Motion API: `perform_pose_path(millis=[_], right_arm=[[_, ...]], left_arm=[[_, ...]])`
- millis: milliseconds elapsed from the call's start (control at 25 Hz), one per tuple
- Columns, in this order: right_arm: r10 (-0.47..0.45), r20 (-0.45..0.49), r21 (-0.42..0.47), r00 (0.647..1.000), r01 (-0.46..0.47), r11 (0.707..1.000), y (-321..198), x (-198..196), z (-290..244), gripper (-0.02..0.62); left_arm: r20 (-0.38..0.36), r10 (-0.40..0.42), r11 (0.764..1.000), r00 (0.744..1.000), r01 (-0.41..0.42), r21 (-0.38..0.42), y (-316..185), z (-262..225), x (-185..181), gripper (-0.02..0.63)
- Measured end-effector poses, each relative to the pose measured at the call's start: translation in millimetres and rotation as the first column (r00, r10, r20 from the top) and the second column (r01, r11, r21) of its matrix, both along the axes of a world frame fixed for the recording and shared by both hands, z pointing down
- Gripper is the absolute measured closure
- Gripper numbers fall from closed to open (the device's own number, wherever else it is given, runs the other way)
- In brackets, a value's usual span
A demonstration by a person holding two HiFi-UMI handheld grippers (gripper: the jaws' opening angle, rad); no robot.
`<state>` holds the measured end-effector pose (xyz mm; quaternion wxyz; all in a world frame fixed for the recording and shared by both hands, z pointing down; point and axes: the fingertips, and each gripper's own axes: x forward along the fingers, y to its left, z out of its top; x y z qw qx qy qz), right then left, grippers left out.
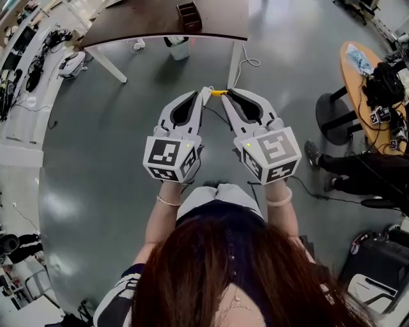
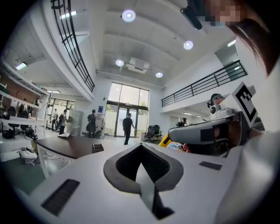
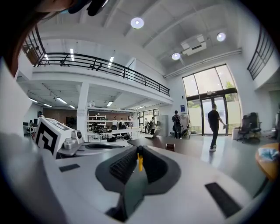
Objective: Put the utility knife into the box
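Both grippers are held up side by side over the grey floor, away from the table. My right gripper [image 1: 229, 93] is shut on a yellow utility knife [image 1: 219, 92]; in the right gripper view only a thin yellow strip of the knife [image 3: 140, 162] shows between the closed pads. My left gripper [image 1: 206, 91] is shut with nothing in it, its tips next to the knife's free end. The left gripper view shows the knife [image 2: 164, 140] sticking out beside the right gripper. A small dark brown box [image 1: 189, 16] stands on the far table, also visible as the box [image 2: 98, 148] and the box [image 3: 169, 147].
The dark brown table [image 1: 160, 25] has white legs and a white bin [image 1: 179, 48] beneath it. A round wooden table [image 1: 356, 80] with gear is at the right, and a seated person's leg [image 1: 345, 169] below it. Cables trail on the floor. People walk by the far glass doors.
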<state>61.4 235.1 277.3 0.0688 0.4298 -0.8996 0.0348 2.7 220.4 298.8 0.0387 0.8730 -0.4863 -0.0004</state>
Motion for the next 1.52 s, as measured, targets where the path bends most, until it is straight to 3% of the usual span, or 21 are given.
perform_pose_path(millis=[360, 760, 1240, 1520], right_arm=[[-0.039, 0.019, 0.000, 0.999, 0.039, 0.999, -17, 3, 3, 0.546], [-0.079, 0.008, -0.012, 0.997, 0.079, 0.997, -74, 9, 12, 0.546], [-0.074, -0.016, -0.026, 0.997, 0.074, 0.997, -192, -42, 19, 0.546], [-0.060, -0.028, -0.047, 0.998, 0.058, 0.997, -256, -54, 28, 0.546]], left_arm=[[0.008, -0.005, 1.000, 1.000, 0.005, -0.011, -16, 6, 8, 0.614], [0.012, -0.049, 0.999, 0.999, 0.049, -0.019, -70, 13, 8, 0.614], [-0.011, -0.053, 0.997, 0.999, 0.052, -0.051, -191, 27, -42, 0.614], [-0.010, -0.038, 0.997, 0.999, 0.037, -0.067, -255, 34, -53, 0.614]])
